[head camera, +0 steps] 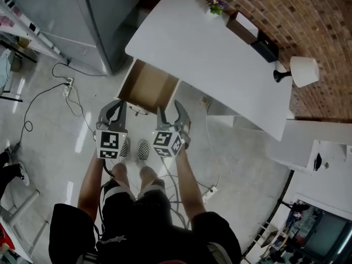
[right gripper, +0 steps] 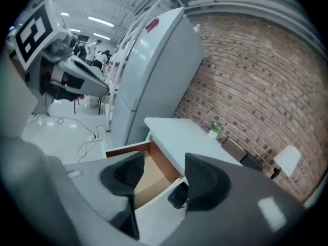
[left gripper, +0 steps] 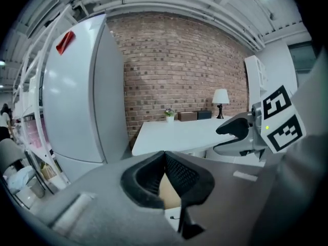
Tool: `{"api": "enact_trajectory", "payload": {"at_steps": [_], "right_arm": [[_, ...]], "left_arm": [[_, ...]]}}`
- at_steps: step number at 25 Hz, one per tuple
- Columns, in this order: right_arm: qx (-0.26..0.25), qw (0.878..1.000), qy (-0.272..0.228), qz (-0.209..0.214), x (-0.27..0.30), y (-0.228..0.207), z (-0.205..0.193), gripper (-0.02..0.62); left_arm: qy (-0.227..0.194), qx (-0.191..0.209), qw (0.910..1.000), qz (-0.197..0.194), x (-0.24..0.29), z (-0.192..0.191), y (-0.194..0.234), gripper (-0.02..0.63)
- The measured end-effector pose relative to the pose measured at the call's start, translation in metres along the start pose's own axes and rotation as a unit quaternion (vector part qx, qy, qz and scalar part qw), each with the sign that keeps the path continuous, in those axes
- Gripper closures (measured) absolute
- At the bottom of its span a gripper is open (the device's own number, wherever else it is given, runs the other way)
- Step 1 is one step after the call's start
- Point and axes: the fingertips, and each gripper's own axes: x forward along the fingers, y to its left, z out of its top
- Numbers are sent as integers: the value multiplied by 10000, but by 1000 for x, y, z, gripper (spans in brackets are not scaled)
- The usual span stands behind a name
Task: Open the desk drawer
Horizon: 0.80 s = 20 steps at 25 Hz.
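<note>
The white desk [head camera: 220, 59] has its wooden drawer [head camera: 147, 85] pulled out at the near left corner; its inside looks bare. Both grippers hover just in front of the drawer, above the floor, touching nothing. My left gripper [head camera: 116, 108] is shut with nothing between its pads. My right gripper [head camera: 171, 110] is open. In the right gripper view the drawer [right gripper: 148, 173] shows between the spread jaws of the right gripper [right gripper: 159, 176], with a black fitting [right gripper: 178, 193] on its white front. In the left gripper view the left gripper [left gripper: 164, 160] has its tips touching, and the desk [left gripper: 179, 132] lies beyond.
A tall grey fridge [head camera: 82, 21] stands left of the desk. A power strip and cables [head camera: 69, 87] lie on the floor. A lamp [head camera: 302, 70], small plant [head camera: 216, 5] and boxes [head camera: 250, 32] sit along the brick wall. The person's feet [head camera: 135, 147] are below the grippers.
</note>
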Motion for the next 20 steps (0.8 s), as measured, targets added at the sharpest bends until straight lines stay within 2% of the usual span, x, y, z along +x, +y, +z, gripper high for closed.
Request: {"api": "enact_trajectory", "payload": {"at_steps": [5, 9, 13, 18, 20], "right_arm": [[717, 9958, -493, -271, -36, -57, 39, 344], [1201, 9888, -826, -319, -65, -88, 62, 350], [1449, 9818, -1170, -367, -97, -108, 77, 365], [1671, 9746, -1422, -446, -124, -122, 92, 393], [1784, 9716, -1478, -477, -134, -127, 95, 429]], "left_arm": [[-348, 166, 9992, -56, -2, 57, -12, 595], [-643, 345, 9973, -99, -11, 106, -21, 595], [-866, 426, 9953, -108, -28, 146, -30, 595], [-1016, 510, 9935, -83, -46, 178, -35, 595], [-1053, 509, 9931, -55, -54, 185, -36, 595]]}}
